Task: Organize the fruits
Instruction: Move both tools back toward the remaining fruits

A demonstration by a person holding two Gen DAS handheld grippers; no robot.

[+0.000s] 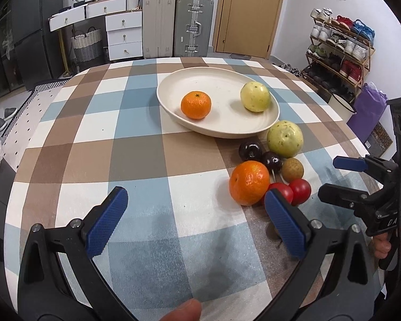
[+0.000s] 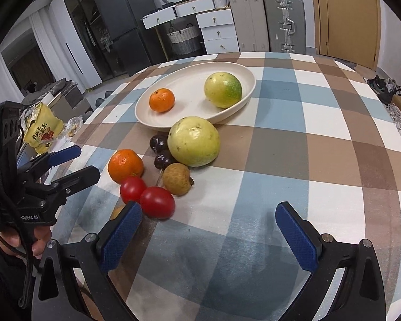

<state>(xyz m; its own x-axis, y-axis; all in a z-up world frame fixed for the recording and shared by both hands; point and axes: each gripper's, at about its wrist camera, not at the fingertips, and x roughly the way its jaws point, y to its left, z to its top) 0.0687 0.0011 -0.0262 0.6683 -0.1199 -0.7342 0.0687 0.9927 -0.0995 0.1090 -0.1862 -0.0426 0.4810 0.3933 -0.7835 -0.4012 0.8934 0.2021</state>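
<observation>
So two fruits sat in the plate (image 1: 264, 127); seven waited outside, both my grippers (image 1: 197, 222) (image 2: 214, 230) gaping empty.

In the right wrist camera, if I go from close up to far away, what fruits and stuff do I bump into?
Right gripper → red tomatoes → brown longan → big pale green fruit → cream plate, with a small orange and a green-yellow fruit on it.
</observation>
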